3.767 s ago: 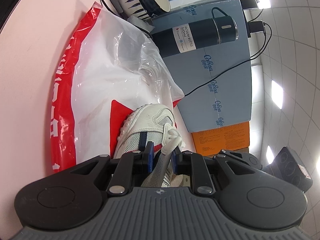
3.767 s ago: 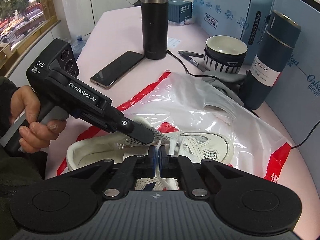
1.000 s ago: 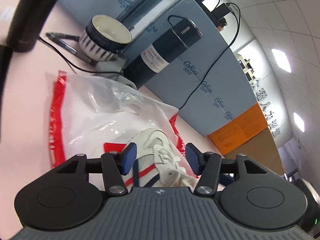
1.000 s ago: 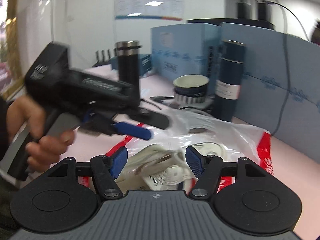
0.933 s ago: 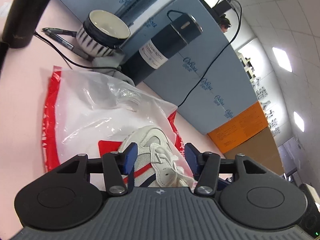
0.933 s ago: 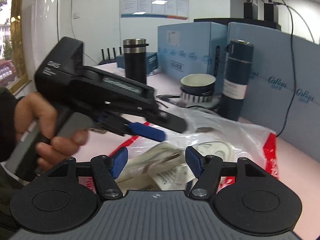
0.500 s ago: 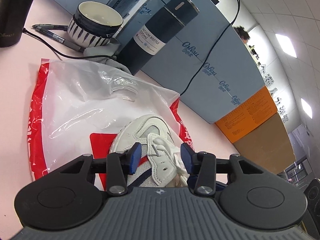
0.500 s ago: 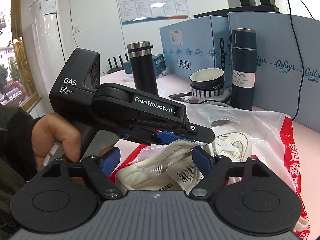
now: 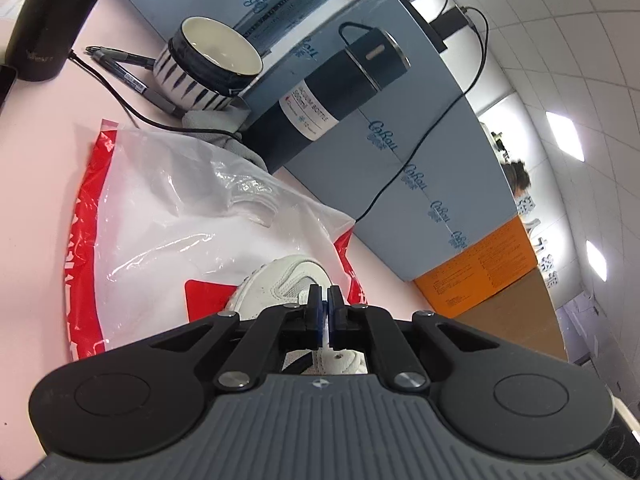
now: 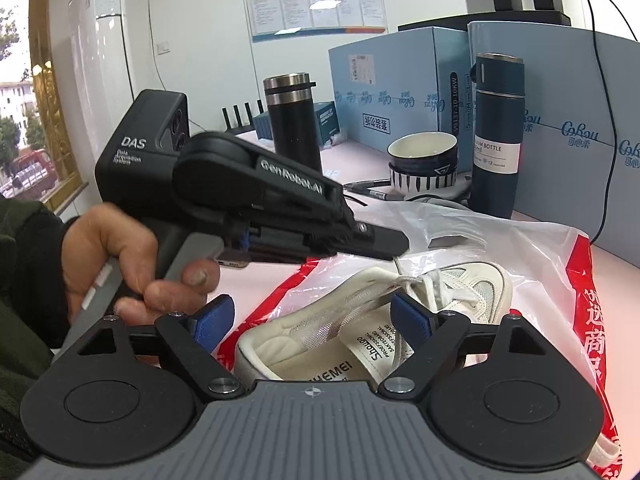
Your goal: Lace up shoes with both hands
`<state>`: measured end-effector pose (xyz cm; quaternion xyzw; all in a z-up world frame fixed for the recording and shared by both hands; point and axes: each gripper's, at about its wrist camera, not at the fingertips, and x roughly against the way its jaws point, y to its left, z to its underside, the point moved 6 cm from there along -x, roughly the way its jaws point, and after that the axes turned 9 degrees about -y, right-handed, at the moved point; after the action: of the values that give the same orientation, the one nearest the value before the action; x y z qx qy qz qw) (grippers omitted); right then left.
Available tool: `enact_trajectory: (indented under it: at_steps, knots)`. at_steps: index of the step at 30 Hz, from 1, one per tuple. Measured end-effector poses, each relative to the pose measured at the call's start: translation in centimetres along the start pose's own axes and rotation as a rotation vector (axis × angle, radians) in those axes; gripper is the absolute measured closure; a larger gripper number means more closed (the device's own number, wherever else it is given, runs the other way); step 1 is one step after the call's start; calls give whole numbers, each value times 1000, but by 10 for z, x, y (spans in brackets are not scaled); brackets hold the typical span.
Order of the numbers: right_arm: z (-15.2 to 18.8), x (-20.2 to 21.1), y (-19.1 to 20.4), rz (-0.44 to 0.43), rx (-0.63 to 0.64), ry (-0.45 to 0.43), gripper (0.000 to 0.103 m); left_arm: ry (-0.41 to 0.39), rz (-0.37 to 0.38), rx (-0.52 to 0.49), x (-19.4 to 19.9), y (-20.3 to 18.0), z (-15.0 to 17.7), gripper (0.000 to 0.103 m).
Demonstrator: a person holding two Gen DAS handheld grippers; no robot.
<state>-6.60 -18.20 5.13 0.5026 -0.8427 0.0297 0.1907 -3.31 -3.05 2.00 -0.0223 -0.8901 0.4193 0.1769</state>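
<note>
One white shoe point(image 10: 360, 320) under both claws, left claw point(image 9: 324, 304) clamped on lace point(image 10: 404, 278), right claw point(image 10: 310, 320) opening, straddling shoe

Shoe point(image 10: 472, 280): off-white, grey mesh panels, white laces; insole label with black print.
Plastic bag point(image 9: 160, 216): translucent white, red borders with white characters.
Table point(image 9: 36, 152): pale pink.
Bowl point(image 10: 422, 160), centre right: navy with white stripes, cream inside.
Bottle point(image 10: 496, 136), right: dark blue, white label, steel rim.
Tumbler point(image 10: 294, 120), upper centre: black, 2 steel bands.
Boxes point(image 9: 400, 184): light blue, darker blue script; 1 orange, lower right.
Gripper pads point(image 10: 408, 320): blue on black.
</note>
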Motion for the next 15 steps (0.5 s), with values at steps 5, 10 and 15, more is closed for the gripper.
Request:
enact_trajectory:
  at_steps: [5, 10, 15]
  knots:
    - [3, -1, 1, -1, 4, 17, 18, -75, -14, 14, 12, 5, -20, 101]
    - [5, -2, 1, -6, 1, 23, 18, -184, -62, 13, 33, 19, -52, 101]
    - [7, -3, 2, -11, 3, 30, 18, -318, -126, 1, 64, 37, -93, 101]
